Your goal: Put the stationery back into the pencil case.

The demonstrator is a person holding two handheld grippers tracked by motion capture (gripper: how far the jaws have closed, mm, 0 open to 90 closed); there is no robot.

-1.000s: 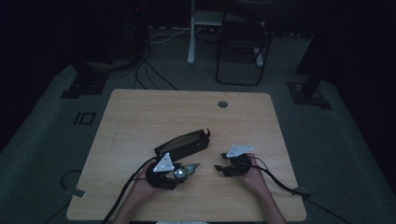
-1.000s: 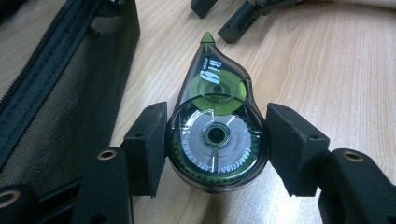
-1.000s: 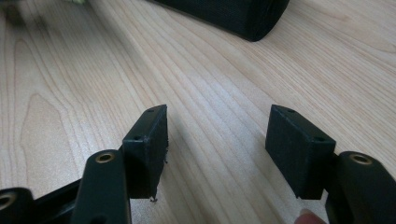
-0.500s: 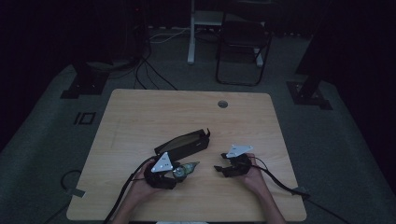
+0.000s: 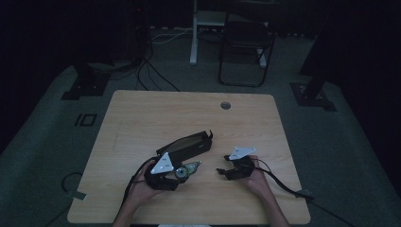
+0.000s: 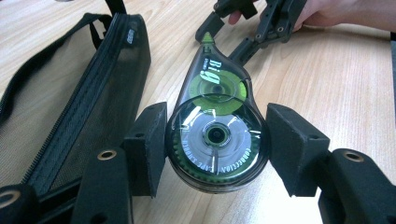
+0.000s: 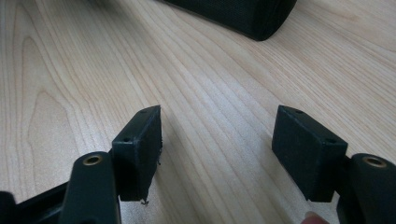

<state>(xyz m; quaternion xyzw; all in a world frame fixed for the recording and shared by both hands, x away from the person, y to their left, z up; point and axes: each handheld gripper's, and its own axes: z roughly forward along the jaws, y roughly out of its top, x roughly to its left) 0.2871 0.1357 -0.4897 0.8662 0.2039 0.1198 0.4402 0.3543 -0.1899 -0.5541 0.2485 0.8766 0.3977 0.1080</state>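
A correction tape dispenser (image 6: 215,135) with a clear green case lies flat on the wooden table (image 5: 142,113), its tip pointing away. My left gripper (image 6: 215,149) has both pads against the sides of its round end. In the high view that gripper (image 5: 176,174) is at the front left of the table with the dispenser (image 5: 188,168) at its tip. A black mesh zip pouch (image 6: 70,93) lies just left of the dispenser, and in the high view the pouch (image 5: 187,145) sits behind it. My right gripper (image 7: 217,154) stands open over bare wood, and shows in the high view (image 5: 222,170) too.
A round cable hole (image 5: 225,105) sits near the table's far edge. Cables trail from both grippers off the front edge. A folding chair (image 5: 246,42) and stand bases are on the dark floor beyond. The pouch's end (image 7: 243,14) lies ahead of the right gripper.
The left gripper has edged slightly to the left around the dispenser. The right gripper and the pouch have stayed put.
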